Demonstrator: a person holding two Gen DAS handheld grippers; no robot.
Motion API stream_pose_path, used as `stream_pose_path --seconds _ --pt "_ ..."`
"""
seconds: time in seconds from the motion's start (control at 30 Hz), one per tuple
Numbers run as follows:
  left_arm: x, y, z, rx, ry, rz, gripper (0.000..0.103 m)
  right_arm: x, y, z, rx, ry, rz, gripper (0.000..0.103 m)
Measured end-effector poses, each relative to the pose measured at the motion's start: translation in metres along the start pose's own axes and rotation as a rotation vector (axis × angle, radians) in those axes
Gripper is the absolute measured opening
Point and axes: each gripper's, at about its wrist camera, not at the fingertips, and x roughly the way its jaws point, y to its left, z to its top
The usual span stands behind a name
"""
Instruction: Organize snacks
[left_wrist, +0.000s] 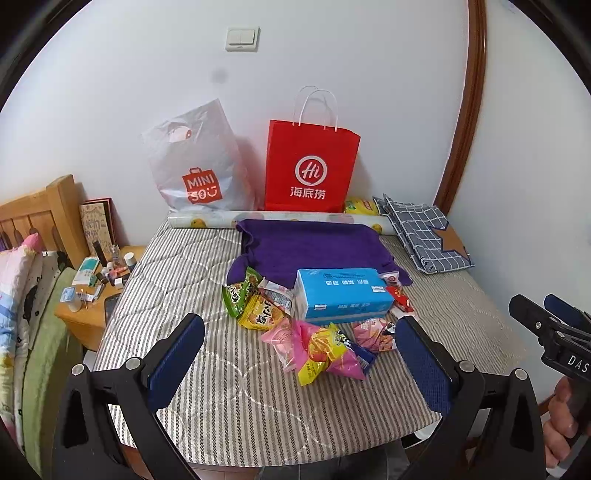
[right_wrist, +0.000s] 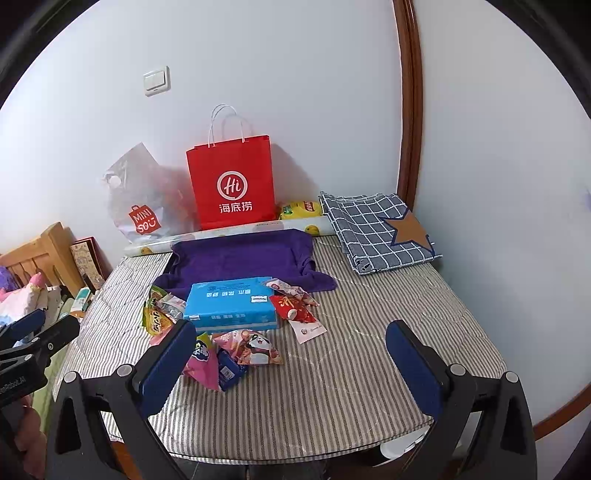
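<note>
Still nothing is held: the left gripper (left_wrist: 299, 354) and the right gripper (right_wrist: 291, 354) both hover with jaws wide apart above the snack packets (left_wrist: 317, 347), which lie scattered around the blue tissue pack (left_wrist: 343, 295). Probably one grab pinches two overlapping packets. The purple cloth (left_wrist: 314, 247) lies behind them, before the red bag (left_wrist: 310, 166).

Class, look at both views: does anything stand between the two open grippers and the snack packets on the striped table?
Nothing visible does: left gripper and right gripper face the snack packets over bare striped table.
</note>
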Motion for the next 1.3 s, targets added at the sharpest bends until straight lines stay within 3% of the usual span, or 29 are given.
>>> stream_pose_path --seconds 1.3 --pt "-0.0094 -0.0070 -0.0007 0.008 -0.013 -0.005 0.102 -0.0040 0.0003 -0.0023 0.016 -0.001 0.021 0.103"
